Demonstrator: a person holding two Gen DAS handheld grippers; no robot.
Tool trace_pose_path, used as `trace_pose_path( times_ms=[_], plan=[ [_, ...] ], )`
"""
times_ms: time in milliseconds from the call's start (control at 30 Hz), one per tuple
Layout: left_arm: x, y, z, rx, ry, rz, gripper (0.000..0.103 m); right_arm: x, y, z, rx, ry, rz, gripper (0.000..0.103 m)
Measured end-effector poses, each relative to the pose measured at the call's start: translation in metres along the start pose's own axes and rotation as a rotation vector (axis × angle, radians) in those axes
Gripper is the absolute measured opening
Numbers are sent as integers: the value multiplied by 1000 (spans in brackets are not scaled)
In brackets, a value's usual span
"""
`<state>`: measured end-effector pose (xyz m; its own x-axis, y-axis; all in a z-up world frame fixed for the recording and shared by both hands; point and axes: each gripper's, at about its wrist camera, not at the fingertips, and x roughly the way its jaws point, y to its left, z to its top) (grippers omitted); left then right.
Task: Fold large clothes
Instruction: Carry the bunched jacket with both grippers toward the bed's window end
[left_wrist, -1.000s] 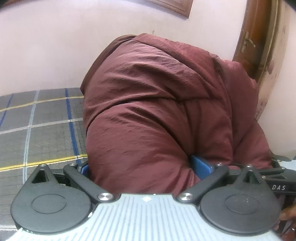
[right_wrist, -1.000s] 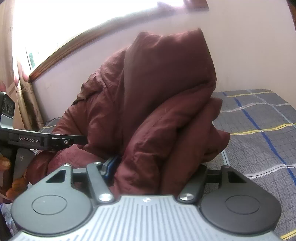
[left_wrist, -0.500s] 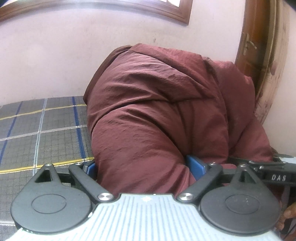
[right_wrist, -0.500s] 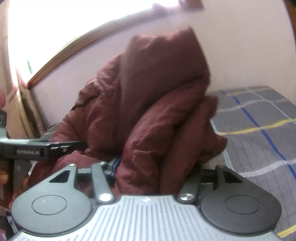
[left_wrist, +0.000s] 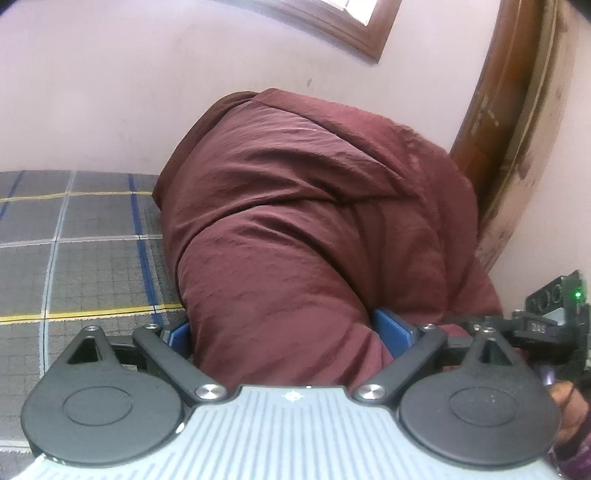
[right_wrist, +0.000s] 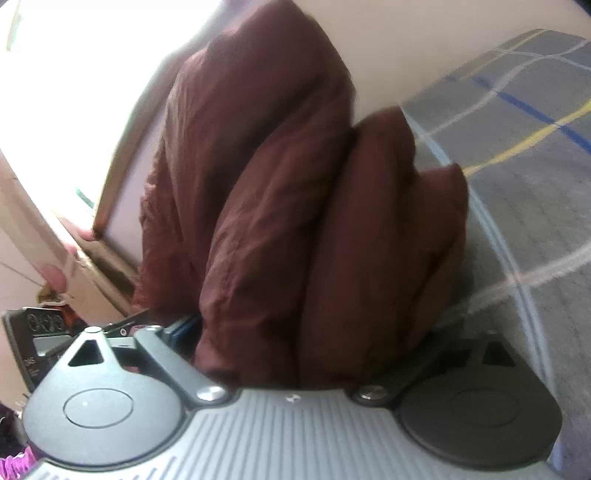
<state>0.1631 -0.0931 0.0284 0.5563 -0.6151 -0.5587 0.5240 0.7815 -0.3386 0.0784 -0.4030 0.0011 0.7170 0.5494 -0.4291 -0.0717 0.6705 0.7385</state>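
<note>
Both the left gripper (left_wrist: 280, 332) and right gripper (right_wrist: 306, 332) pinched the bulky maroon padded jacket (left_wrist: 314, 229) above the grey checked bedsheet (left_wrist: 74, 251), the right having tilted within 1 second, suggesting a fold-over had begun.

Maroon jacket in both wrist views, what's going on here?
A person is folding a maroon jacket with two handheld tongs. The left tongs and right tongs are each clamped on a thick bunch of its fabric, holding it up over a grey checked bedsheet. The right view is motion-blurred. The fold is not laid down yet.
</note>
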Motion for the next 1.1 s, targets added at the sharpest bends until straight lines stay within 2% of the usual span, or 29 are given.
trace_pose_path(
  times_ms=[33,100,200,267,400,600,833,1100],
  plan=[
    [-2,0,-1,10,-11,2,93,-1,2,0,-14,-9,11,81],
    [-7,-4,-1,20,-33,20,91,-4,12,0,-71,-33,4,72],
    [-18,-8,2,13,-68,47,91,-5,28,-1,-125,-55,5,67],
    [-29,-10,4,29,-91,75,90,-3,37,-5,-145,-59,6,66],
    [-54,1,10,-1,-125,113,90,11,61,-8,-209,-67,39,66],
    [-113,36,17,-55,-189,216,90,47,108,-9,-280,-36,126,66],
    [-192,99,25,-107,-249,373,90,120,177,-19,-336,30,259,66],
    [-242,176,5,-214,-259,506,90,208,227,-48,-374,135,314,66]
  ],
)
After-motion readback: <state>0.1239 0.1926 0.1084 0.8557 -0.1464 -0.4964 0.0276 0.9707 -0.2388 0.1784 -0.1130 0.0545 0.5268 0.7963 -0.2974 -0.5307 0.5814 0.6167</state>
